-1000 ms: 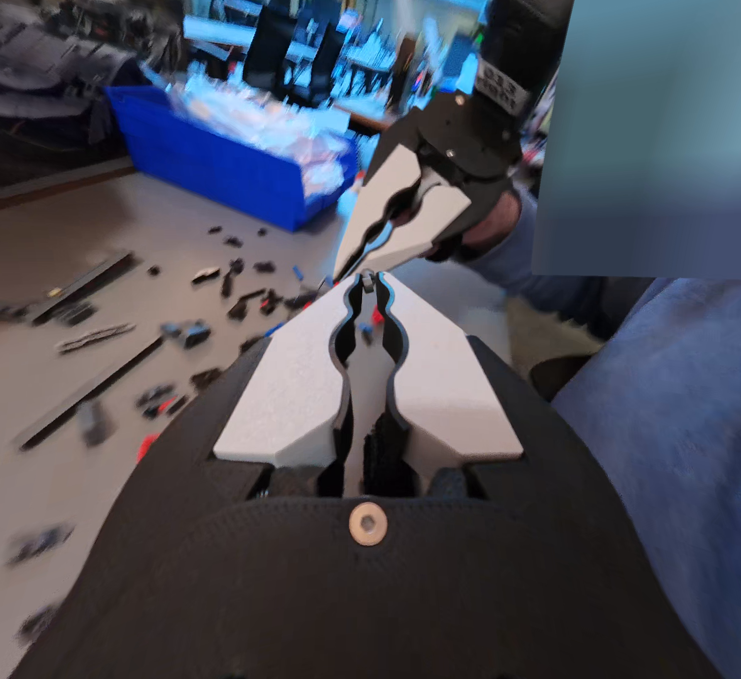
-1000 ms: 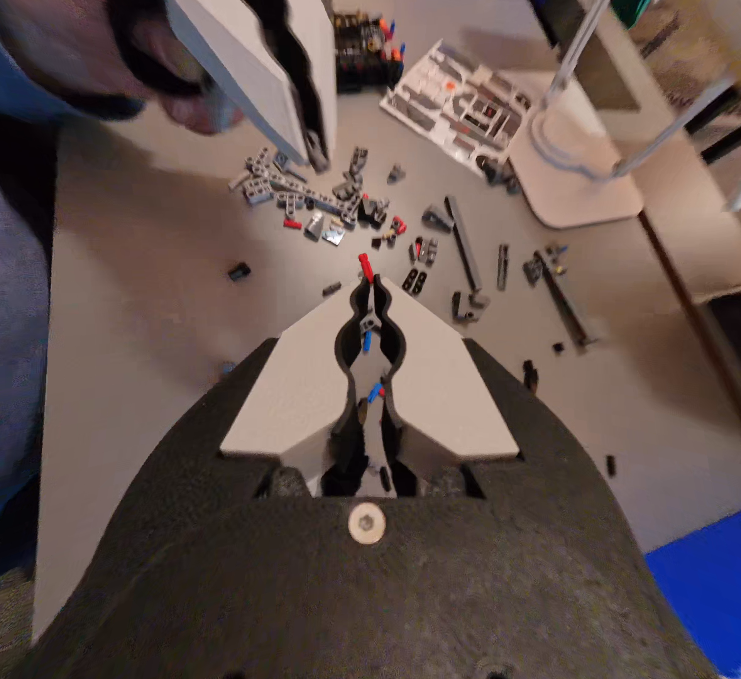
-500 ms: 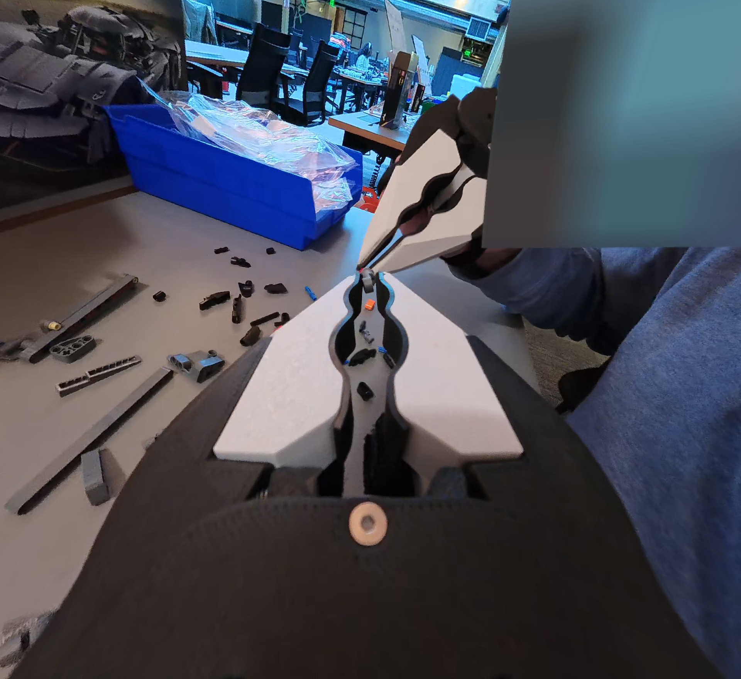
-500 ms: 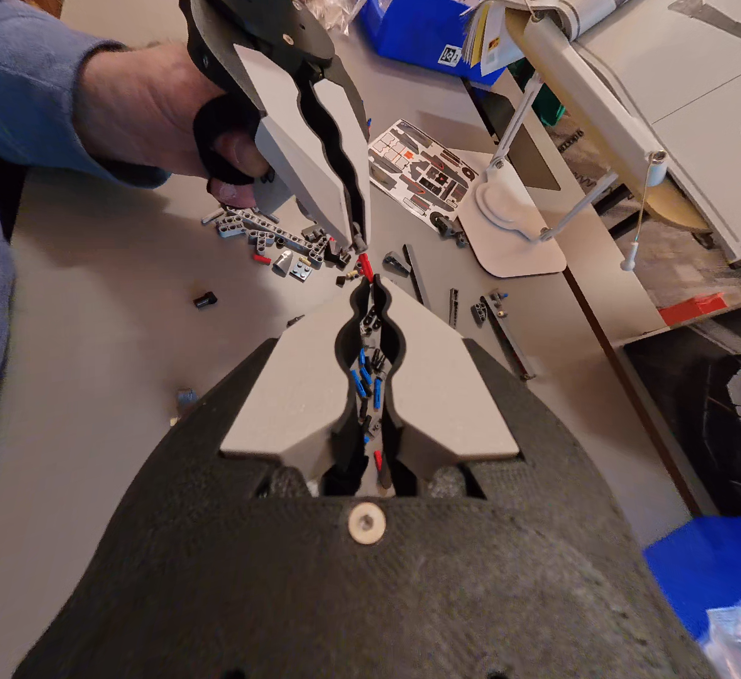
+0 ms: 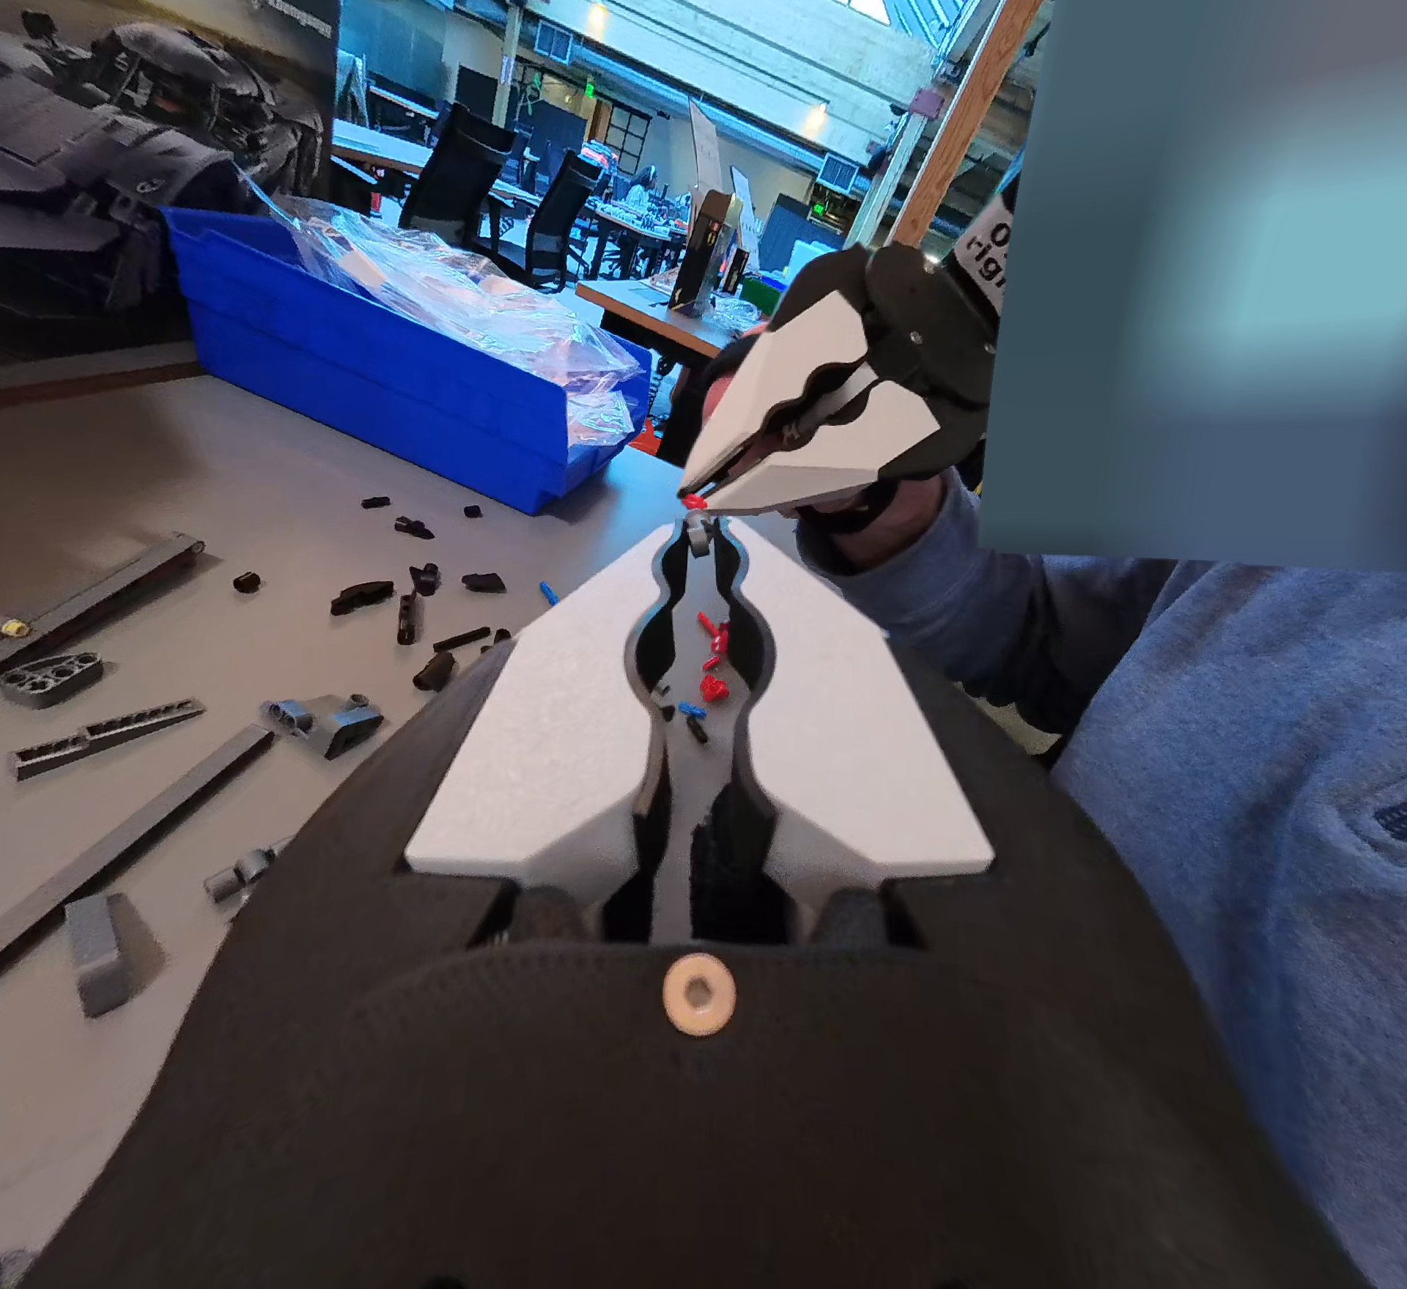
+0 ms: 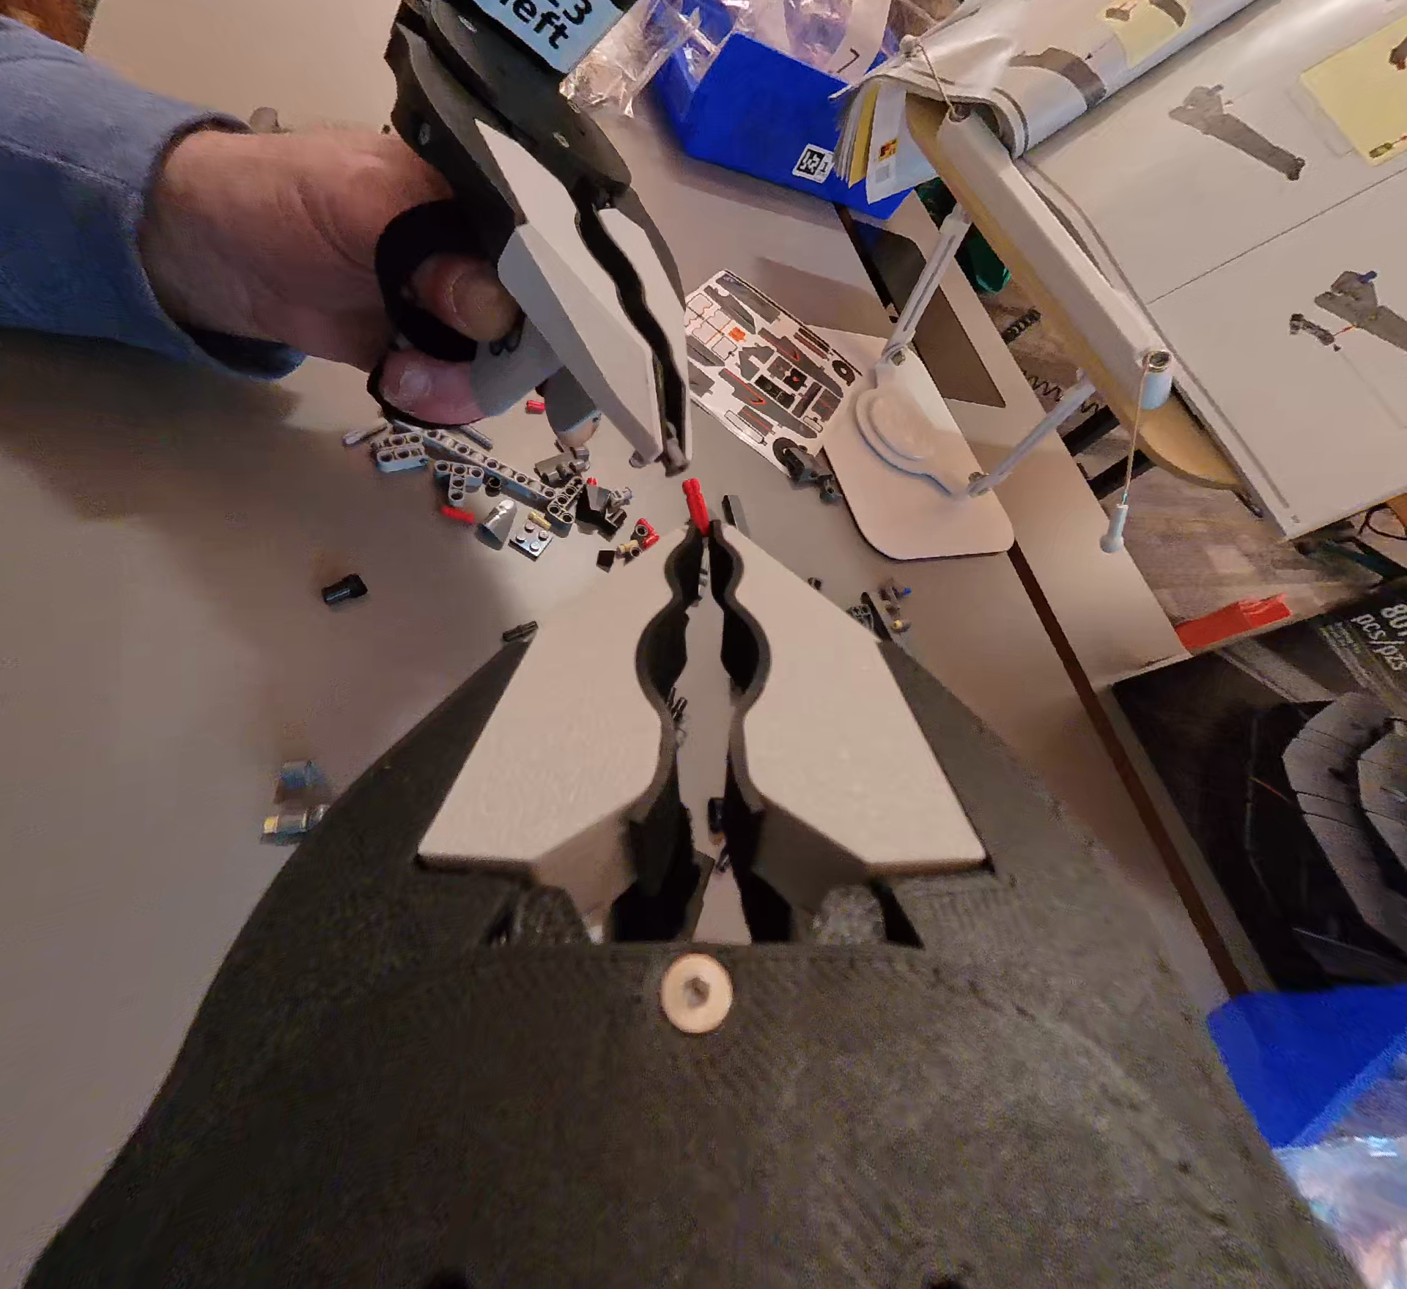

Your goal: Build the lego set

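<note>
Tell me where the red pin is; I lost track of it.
The red pin is pinched in the right gripper tips, held above the table, just short of the left gripper.

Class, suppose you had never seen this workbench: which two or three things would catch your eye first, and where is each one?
First, the two tools meeting tip to tip above the table: the right tool pinches a red pin, and the left tool grips a small grey piece just short of it. Next, the loose lego parts scattered on the grey table below them, then the bright blue bin of clear bags at the table's far side.
</note>
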